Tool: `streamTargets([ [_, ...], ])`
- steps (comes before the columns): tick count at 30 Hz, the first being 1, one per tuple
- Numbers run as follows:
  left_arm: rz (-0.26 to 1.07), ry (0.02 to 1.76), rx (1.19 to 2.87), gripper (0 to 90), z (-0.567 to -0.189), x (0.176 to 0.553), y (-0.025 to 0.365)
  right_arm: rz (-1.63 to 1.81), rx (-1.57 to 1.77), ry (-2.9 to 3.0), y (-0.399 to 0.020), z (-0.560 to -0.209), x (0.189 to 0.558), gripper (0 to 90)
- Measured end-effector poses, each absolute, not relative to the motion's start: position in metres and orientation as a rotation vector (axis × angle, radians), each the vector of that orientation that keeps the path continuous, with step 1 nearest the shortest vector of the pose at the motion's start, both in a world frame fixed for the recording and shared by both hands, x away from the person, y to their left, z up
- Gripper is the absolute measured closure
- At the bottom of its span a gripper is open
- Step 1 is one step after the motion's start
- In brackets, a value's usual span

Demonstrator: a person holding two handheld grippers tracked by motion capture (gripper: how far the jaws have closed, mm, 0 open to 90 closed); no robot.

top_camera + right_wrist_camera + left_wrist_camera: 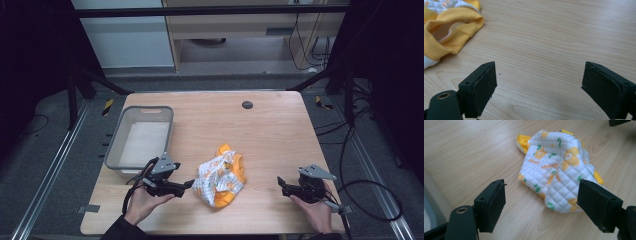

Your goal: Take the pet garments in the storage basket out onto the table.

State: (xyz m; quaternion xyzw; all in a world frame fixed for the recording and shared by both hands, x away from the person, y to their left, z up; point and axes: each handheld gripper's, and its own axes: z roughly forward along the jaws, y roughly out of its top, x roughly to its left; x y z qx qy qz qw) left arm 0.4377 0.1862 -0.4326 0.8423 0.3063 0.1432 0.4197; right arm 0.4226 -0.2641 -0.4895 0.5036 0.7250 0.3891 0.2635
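A crumpled quilted garment (220, 179), white with orange and green prints and a yellow lining, lies on the wooden table (270, 125) near its front middle. My left gripper (188, 184) sits just left of it, jaws open and pointing at it. In the left gripper view the garment (556, 167) lies just beyond the open jaws, nothing between them. My right gripper (280, 183) rests to the right of the garment, a short gap away, also open. In the right gripper view the garment's yellow ribbed edge (451, 27) shows at the upper left.
A grey plastic bin (140, 137) stands on the table's left side, just behind my left hand. A small dark round disc (247, 104) sits near the table's far edge. Cables (370, 195) trail off the right edge.
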Motion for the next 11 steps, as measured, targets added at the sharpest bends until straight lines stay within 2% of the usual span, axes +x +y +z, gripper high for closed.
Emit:
streamTargets([
  [11,0.388,0.876,2.037,25.8,-0.450,0.409,0.228,1.052,1.338,1.974,-0.261,-0.491,0.418,11.1],
])
